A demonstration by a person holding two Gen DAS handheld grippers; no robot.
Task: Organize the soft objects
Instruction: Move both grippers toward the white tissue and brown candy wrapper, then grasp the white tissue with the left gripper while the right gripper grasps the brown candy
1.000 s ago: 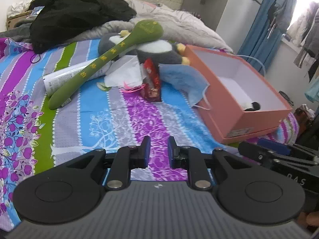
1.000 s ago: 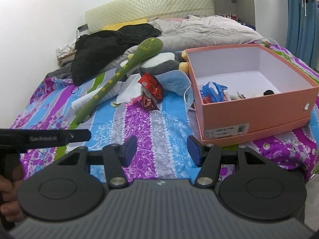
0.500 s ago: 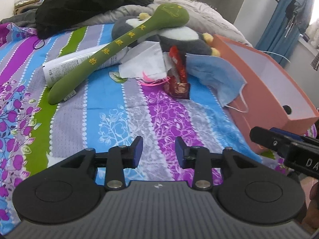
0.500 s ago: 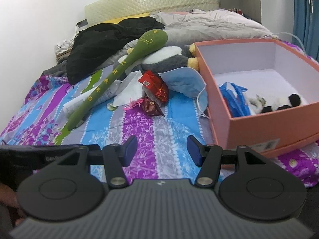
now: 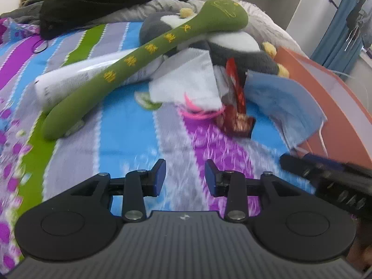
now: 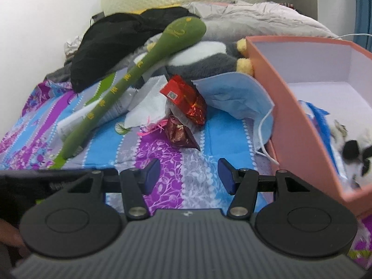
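From the left wrist view, the left gripper point(image 5: 185, 174) hangs over the striped bedsheet point(image 5: 130, 125) with its jaws spread and nothing between them. Ahead lies the unsorted heap: a long green plush point(image 5: 148, 53) leaning across a grey plush penguin point(image 5: 234, 46), a white tube point(image 5: 76, 79) under the green plush, a white cloth point(image 5: 186, 83), a red snack wrapper point(image 5: 237, 102) and a blue face mask point(image 5: 286, 102) draped against the orange box point(image 5: 334, 107). All of these are still outside the box, so most of the sorting looks undone. The sheet between gripper and heap is bare, giving a free approach; the right gripper's arm crowds the lower right.

From the right wrist view, the right gripper point(image 6: 188, 175) is also spread and empty above the sheet. The box point(image 6: 290, 107) stands open just beside it on the right, already holding a blue bag point(image 6: 320, 118) and a small black-and-white plush point(image 6: 353, 148); much of its floor is free. Its near wall is an edge to lift over. The mask point(image 6: 237, 97) touches that wall, and its ear loop trails along the box's foot, where it could snag.
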